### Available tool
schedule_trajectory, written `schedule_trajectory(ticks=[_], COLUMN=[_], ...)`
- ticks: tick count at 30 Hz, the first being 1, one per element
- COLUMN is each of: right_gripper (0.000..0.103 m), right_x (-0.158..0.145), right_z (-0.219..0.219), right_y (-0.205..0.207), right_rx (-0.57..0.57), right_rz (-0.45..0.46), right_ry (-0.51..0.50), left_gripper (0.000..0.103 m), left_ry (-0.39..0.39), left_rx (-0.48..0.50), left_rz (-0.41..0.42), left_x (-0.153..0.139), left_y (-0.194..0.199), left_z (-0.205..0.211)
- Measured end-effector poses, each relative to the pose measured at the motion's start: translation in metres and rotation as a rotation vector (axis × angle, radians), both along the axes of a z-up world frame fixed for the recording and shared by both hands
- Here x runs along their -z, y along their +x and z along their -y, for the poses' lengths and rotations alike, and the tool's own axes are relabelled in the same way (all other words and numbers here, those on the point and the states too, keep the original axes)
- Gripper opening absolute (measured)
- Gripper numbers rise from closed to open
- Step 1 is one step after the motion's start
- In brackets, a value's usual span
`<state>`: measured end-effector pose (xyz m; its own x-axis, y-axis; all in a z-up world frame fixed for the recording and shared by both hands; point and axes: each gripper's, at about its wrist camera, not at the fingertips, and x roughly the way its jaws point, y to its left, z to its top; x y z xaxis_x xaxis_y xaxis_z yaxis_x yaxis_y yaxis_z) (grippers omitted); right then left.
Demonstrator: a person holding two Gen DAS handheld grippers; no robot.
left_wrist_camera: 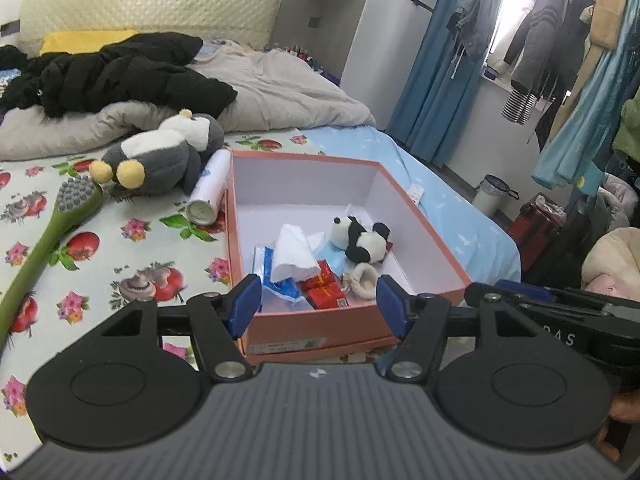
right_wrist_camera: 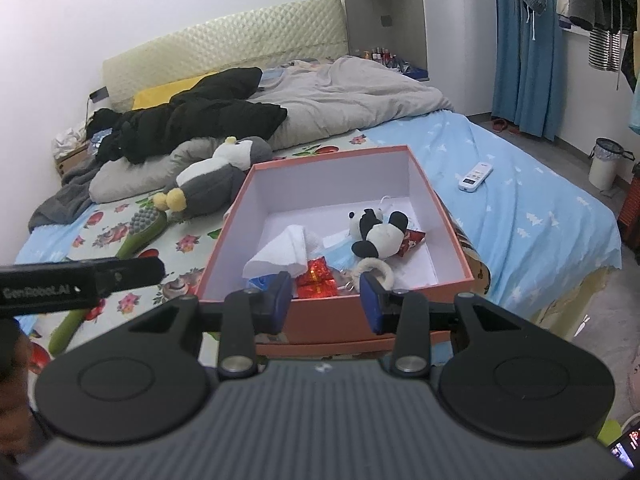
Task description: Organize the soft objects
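Both grippers, left (left_wrist_camera: 318, 300) and right (right_wrist_camera: 326, 300), hang spread and empty over the box (right_wrist_camera: 440, 204). A panda (right_wrist_camera: 376, 232) lies inside it. A penguin (left_wrist_camera: 160, 156) lies on the bed (right_wrist_camera: 520, 208).

Each unit, left gripper (left_wrist_camera: 318, 300) and right gripper (right_wrist_camera: 326, 300), carries a ribbed grey housing along the lower frame edge, flanked by two black round discs. Black link arms pivot on silver screws and end in blue pads. White lettering marks a black body at the frame's side.
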<state>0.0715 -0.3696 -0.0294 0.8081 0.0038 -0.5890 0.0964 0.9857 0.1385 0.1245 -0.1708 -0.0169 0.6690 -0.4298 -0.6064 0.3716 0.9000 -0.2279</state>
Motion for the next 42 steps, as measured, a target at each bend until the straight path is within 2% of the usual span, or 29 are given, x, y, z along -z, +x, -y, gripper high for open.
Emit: schedule_trajectory(ticks=[8,9,11,13,16,21,22,23,42], right_gripper=[0.041,0.044,0.077,0.089,0.089,0.090,0.101,0.103,0.103], right_x=[0.0024,0.0022,0.0022,0.0017,0.0009,0.0013,0.0013,0.0017,0.0037], right_z=[0.0013,0.0013,0.0017,0.0033,0.0045,0.0078,0.0081,0.0083,0.0047], right_y=[0.0020,0.0024,0.0026,0.0013,0.0001,0.0015,0.0016,0.0017,0.0040], right_rx=[0.003,0.001,0.006,0.015,0.022,0.033,0.030,0.031,0.032], right_rz=[-0.008,-0.007,-0.007,0.008,0.027,0.023,0.023,0.020,0.009], right_ry=[0.000,0.000,-0.008,-0.006,-0.025,-0.026,-0.026,-0.027,-0.031], left_gripper=[0.070,0.072,0.077,0.086,0.098,0.102,0.103,0.103,0.103], left_ry=[-0.012,-0.016,-0.016,-0.014,-0.013,0.017,0.017,0.014,0.038], left_rx=[-0.009,-0.010,-0.012,-0.016,-0.015,-0.035,-0.038,-0.039,-0.050], left_rz=[0.003,0.004,0.008,0.013,0.025,0.042,0.039,0.034,0.001], left_x=[-0.0045,-0.0050,-0.0059,-0.0065,-0.0075,-0.0082,-0.0081,-0.0079,-0.0024], left_y=[0.0035,0.0039,0.0043,0.0042,0.0041,0.0043,0.0048,0.0052,0.0093], left_z=[-0.0018,-0.0020,-0.0018,-0.0015,-0.0008,0.0005,0.0002,-0.0004,-0.0013])
